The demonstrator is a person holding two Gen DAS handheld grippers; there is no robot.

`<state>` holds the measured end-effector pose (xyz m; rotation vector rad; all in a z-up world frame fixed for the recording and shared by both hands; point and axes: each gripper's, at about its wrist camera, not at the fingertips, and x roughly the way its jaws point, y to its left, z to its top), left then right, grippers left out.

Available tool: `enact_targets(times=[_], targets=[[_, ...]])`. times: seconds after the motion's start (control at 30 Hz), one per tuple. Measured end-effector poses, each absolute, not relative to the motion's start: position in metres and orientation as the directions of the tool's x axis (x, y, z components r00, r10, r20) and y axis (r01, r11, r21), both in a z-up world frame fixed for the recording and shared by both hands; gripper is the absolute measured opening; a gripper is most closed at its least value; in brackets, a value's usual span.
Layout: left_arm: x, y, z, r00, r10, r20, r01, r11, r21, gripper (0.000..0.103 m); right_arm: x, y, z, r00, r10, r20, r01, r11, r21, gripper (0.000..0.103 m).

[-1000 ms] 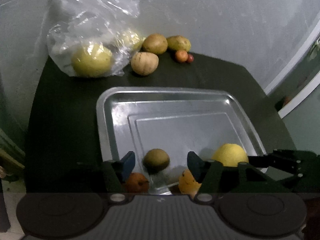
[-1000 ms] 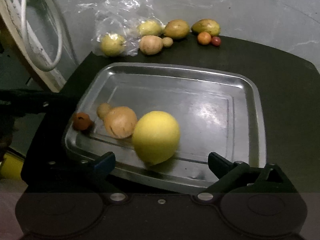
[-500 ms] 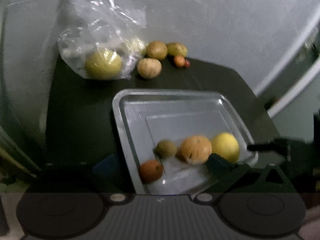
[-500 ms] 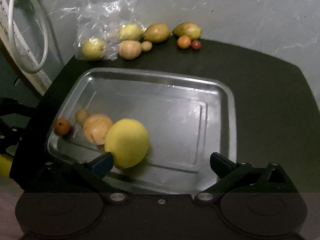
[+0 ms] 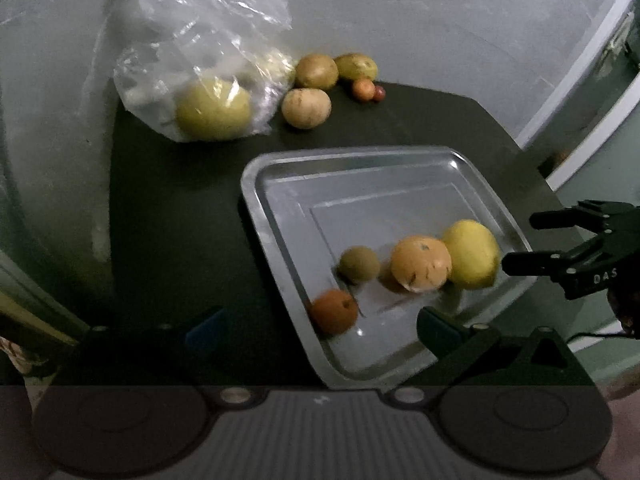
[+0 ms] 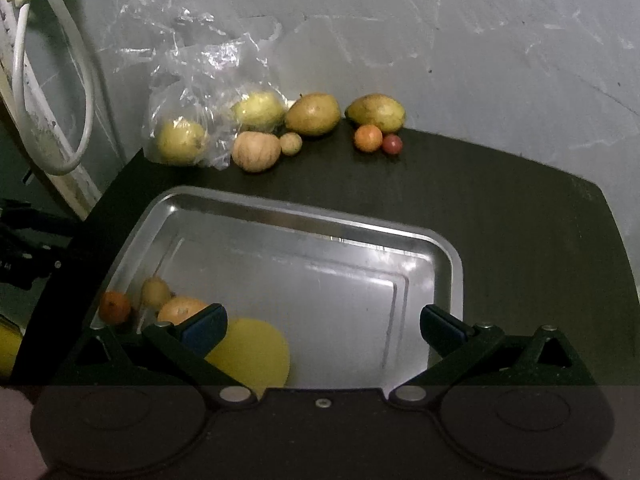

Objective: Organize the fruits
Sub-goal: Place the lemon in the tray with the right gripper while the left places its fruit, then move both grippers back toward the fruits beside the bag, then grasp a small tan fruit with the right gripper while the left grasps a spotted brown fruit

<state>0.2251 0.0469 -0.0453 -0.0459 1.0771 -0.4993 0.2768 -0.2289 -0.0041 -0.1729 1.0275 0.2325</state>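
Observation:
A metal tray [image 5: 280, 160] [image 6: 304, 216] lies on the dark table. In its near corner sit a big yellow fruit [image 5: 472, 254] [image 6: 256, 354], a tan-orange fruit [image 5: 420, 264] [image 6: 180, 310], a small green-brown fruit [image 5: 359, 264] [image 6: 155, 291] and a small orange [image 5: 334, 312] [image 6: 115, 307]. My left gripper [image 5: 320, 328] is open and empty over the tray's near left edge. My right gripper [image 6: 320, 326] is open and empty over the tray's near edge; it also shows at the right of the left wrist view [image 5: 580, 240].
By the back wall lie a clear plastic bag [image 5: 200, 64] [image 6: 192, 92] holding yellow-green fruits, a tan fruit [image 5: 306, 108] [image 6: 256, 151], two green-yellow fruits [image 6: 313, 114] [image 6: 376, 112], a small orange [image 6: 368, 138] and a small red fruit [image 6: 392, 144]. A white cable [image 6: 52, 80] hangs left.
Both grippers have drawn back from the tray, the left one shifting left. The fruits now lie free in the tray's near corner; the yellow fruit has settled near the right gripper's left finger.

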Motion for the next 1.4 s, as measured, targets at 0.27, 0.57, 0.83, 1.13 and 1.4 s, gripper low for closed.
enact_targets(times=[0.27, 0.57, 0.83, 1.13, 1.4], targets=[[0.246, 0.050, -0.043, 0.422, -0.349, -0.837, 0.299, 0.925, -0.235, 0.102, 0.292, -0.220, -0.004, 0.545, 0.103, -0.832, -0.296, 0.952, -0.077, 0.102], [0.270, 0.049, -0.037, 0.475, -0.318, -0.820, 0.227, 0.945, -0.235, 0.102, 0.307, -0.225, -0.005, 0.595, 0.080, -0.799, -0.277, 0.954, -0.111, 0.102], [0.301, 0.032, -0.031, 0.497, -0.396, -0.772, 0.159, 0.916, -0.368, 0.102, 0.321, -0.236, -0.002, 0.630, 0.104, -0.770, -0.279, 0.955, -0.100, 0.102], [0.331, 0.003, -0.035, 0.512, -0.424, -0.748, 0.137, 0.899, -0.416, 0.102, 0.342, -0.240, -0.009, 0.628, 0.144, -0.765, -0.342, 0.934, -0.106, 0.102], [0.355, -0.023, -0.042, 0.566, -0.365, -0.739, 0.084, 0.918, -0.389, 0.102, 0.367, -0.225, -0.020, 0.622, 0.224, -0.750, -0.500, 0.851, -0.161, 0.100]])
